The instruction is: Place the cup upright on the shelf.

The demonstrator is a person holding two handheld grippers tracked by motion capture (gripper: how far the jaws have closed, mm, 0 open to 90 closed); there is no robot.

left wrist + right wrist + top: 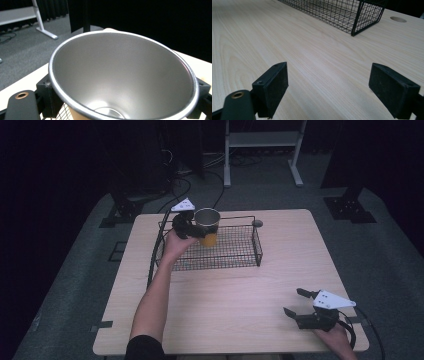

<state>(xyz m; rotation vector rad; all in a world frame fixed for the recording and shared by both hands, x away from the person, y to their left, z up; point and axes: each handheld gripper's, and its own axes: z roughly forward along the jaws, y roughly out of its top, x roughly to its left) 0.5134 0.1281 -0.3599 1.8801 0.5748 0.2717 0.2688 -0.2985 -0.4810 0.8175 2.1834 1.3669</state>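
Observation:
An orange cup (207, 226) with a steel lining hangs upright over the left part of a black wire basket (239, 261). My left gripper (192, 229) is shut on the cup from its left side. In the left gripper view the cup's shiny empty inside (122, 77) sits between the two black jaws, and the basket mesh shows beneath it. My right gripper (295, 302) hovers low over the table's near right corner, open with nothing between its pads (274, 85).
The wooden table (235, 305) has a round cable hole (257, 223) behind the basket's right end, also visible as the hole (398, 19). A white frame (262, 150) and dark stands rise from the floor beyond the table.

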